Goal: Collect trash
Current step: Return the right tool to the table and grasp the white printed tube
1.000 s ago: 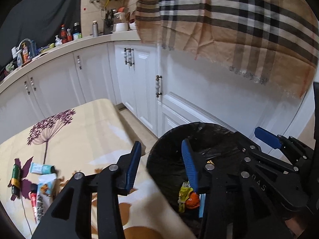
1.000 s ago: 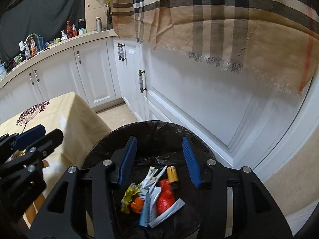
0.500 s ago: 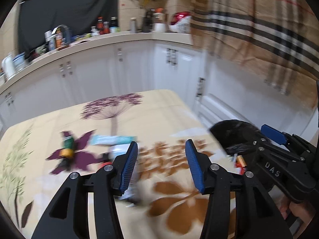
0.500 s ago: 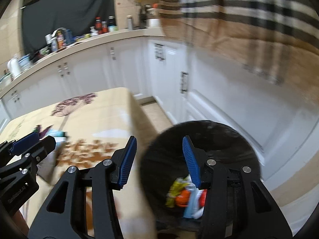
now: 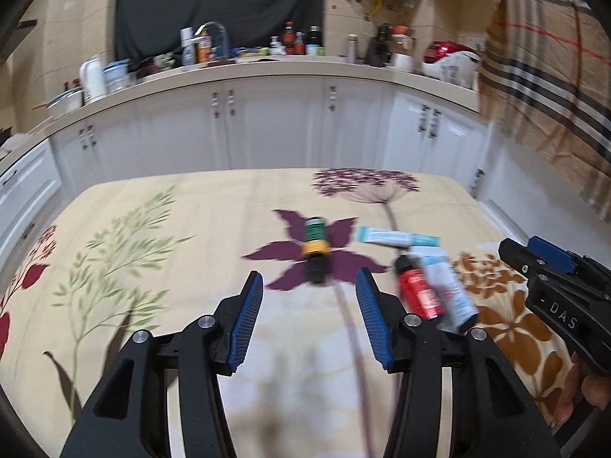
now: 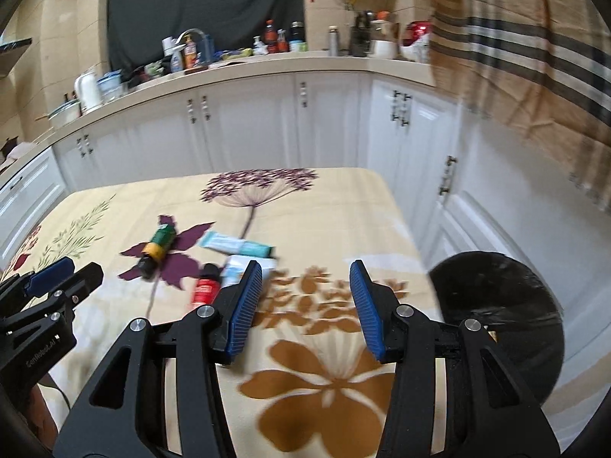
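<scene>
Your left gripper (image 5: 309, 316) hangs over the flowered tablecloth (image 5: 160, 236) with its blue pads spread and nothing between them; those jaws have just been opening. Your right gripper (image 6: 305, 305) is likewise spread and empty, pads apart over the brown flower print. In the left wrist view the right gripper shows at the right edge, with part of your hand beneath it.

Just beyond the left gripper's tips lies the green and yellow bottle (image 5: 315, 246), on its side on the purple flower, dark cap toward you. It is not between the pads; it sits past them, in line with the gap.

To the right of that bottle, near the left gripper's right finger, lies the red tube (image 5: 418, 292), dark cap pointing away. Touching its right side is a pale blue and white tube (image 5: 446, 286); motion blur hides its label. Behind both, a teal packet (image 5: 397, 237) lies flat across the cloth.

From the right wrist view the same four pieces sit to the left of the right gripper, and the red tube and pale tube are partly hidden by its left finger. The black-lined bin (image 6: 500, 305) stands on the floor off the table's right edge, beside the white cabinets (image 6: 343, 126). Its contents cannot be made out.

A cluttered counter (image 5: 267, 66) runs along the back. A plaid cloth (image 5: 553, 87) hangs at the right.
</scene>
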A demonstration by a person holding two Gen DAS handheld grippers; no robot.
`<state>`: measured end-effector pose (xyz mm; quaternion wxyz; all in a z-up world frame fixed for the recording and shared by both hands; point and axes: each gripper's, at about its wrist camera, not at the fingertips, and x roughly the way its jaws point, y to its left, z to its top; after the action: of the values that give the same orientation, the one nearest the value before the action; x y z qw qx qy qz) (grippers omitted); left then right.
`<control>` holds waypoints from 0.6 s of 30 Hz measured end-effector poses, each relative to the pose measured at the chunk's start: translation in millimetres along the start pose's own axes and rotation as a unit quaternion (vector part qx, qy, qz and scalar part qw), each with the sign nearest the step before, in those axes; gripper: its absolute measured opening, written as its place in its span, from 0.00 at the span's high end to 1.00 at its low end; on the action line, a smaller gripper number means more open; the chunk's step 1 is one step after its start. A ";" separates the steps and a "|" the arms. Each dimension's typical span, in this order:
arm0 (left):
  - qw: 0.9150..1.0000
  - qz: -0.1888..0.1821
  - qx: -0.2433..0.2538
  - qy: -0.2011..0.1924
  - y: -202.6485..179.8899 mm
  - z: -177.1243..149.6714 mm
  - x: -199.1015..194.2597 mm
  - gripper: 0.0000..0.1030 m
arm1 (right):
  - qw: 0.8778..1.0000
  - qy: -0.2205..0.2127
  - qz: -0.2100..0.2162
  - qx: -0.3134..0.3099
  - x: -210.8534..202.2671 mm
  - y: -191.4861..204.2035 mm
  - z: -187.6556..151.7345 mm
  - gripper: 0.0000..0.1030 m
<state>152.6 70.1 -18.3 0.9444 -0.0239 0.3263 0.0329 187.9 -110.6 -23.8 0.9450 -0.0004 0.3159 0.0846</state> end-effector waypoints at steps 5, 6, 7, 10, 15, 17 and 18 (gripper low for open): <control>1.000 0.019 -0.015 0.002 26.3 -6.0 -1.6 0.51 | 1.000 0.014 0.008 -0.018 9.9 23.7 -2.0 0.55; 1.000 0.023 -0.019 0.004 32.6 -7.4 -1.5 0.51 | 1.000 0.016 0.008 -0.021 11.4 26.5 -2.5 0.55; 0.999 0.024 -0.022 0.005 35.7 -8.3 -1.3 0.51 | 1.000 0.018 0.008 -0.023 13.1 29.1 -2.8 0.55; 0.999 0.031 -0.032 0.008 48.8 -11.0 -0.5 0.51 | 0.999 0.028 0.006 -0.028 19.9 35.5 -3.5 0.55; 0.998 0.035 -0.043 0.011 60.2 -13.0 1.4 0.51 | 0.998 0.048 0.003 -0.035 31.9 42.5 -6.7 0.55; 0.998 0.035 -0.044 0.012 61.8 -13.6 1.7 0.51 | 0.998 0.056 0.001 -0.036 35.8 44.1 -8.2 0.55; 0.998 0.034 -0.045 0.013 62.3 -14.2 2.2 0.51 | 0.998 0.060 -0.001 -0.037 37.6 44.4 -8.9 0.57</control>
<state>140.7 131.4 -32.3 0.9363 -0.0555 0.3375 0.0797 205.0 -61.4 -51.1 0.9238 -0.0409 0.3686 0.0952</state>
